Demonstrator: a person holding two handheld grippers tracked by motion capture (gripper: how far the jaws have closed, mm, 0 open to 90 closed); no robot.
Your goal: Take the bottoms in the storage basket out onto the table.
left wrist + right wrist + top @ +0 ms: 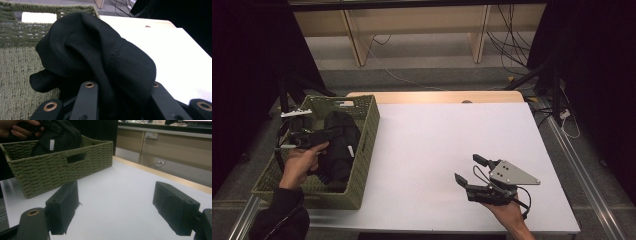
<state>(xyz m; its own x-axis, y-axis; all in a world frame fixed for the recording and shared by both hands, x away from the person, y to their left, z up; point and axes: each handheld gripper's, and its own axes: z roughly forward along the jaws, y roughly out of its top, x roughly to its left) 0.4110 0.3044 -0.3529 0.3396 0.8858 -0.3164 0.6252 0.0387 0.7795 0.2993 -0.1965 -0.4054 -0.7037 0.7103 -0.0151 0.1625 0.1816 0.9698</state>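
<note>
We pinch the black cloth (100, 60) in our left gripper (319, 137), jaws clamped on a fold, holding it over the basket (367, 145). Our right gripper (472, 172) waits over the worktop (437, 130), jaws spread, ready to help.

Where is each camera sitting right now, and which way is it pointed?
High view: above the person's side, looking forward and down on the white table; both forearms enter from below, left claw on the black garment in the green basket, right claw open over the table.
Left gripper view: rides the left claw, facing the garment clamped between its jaws.
Right gripper view: rides the right claw, low over the table, facing the basket; a hand shows.
Shared: all three show basket and garment.
</note>
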